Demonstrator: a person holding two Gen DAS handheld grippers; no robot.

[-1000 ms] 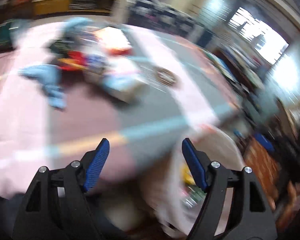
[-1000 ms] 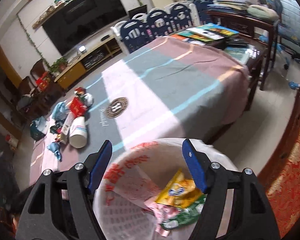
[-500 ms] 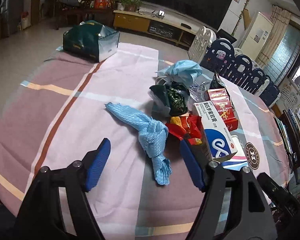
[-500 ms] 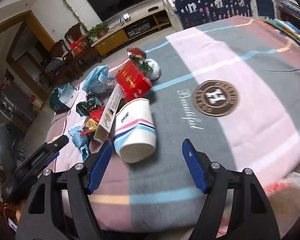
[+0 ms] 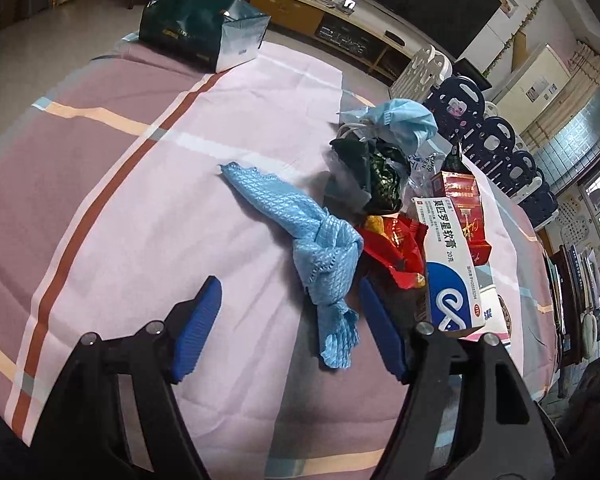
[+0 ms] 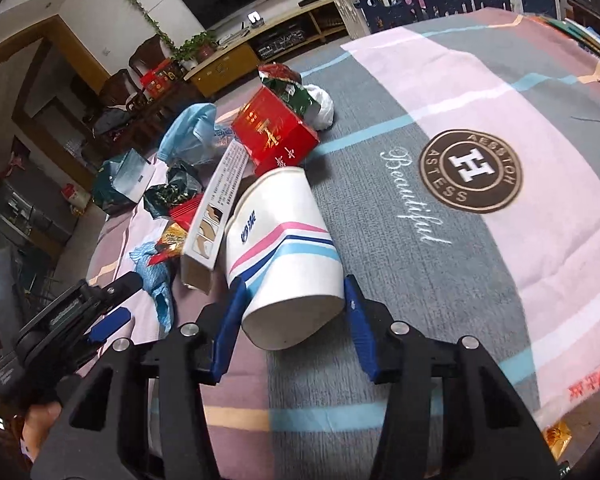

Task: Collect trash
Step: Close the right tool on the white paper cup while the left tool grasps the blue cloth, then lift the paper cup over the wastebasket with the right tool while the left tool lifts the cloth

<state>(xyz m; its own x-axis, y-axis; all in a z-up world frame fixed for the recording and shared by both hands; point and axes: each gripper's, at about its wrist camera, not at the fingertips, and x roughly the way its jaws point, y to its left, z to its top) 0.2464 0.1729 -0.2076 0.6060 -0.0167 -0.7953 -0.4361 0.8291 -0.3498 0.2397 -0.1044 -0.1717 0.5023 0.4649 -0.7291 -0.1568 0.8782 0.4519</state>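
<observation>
A pile of trash lies on the clothed table. My left gripper (image 5: 288,300) is open, its fingers straddling the near end of a knotted blue cloth (image 5: 320,244), with a red wrapper (image 5: 396,248) and a white-and-blue ointment box (image 5: 452,280) just right. My right gripper (image 6: 294,300) is open around the base of a tipped white paper cup (image 6: 284,248) with pink and blue stripes; the pads sit beside it without squeezing. The left gripper (image 6: 100,316) shows in the right wrist view beside the blue cloth (image 6: 156,276).
Behind the cup lie a red carton (image 6: 276,132), a long white box (image 6: 216,208), a blue face mask (image 5: 404,120), a dark green wrapper (image 5: 368,172) and a white wad (image 6: 320,108). A green gift bag (image 5: 204,28) stands at the table's far corner. The white trash bag's edge (image 6: 580,392) is lower right.
Both grippers swung away from the trash bag onto the table pile. The right gripper has closed in around the cup; the left has moved closer over the blue cloth.
</observation>
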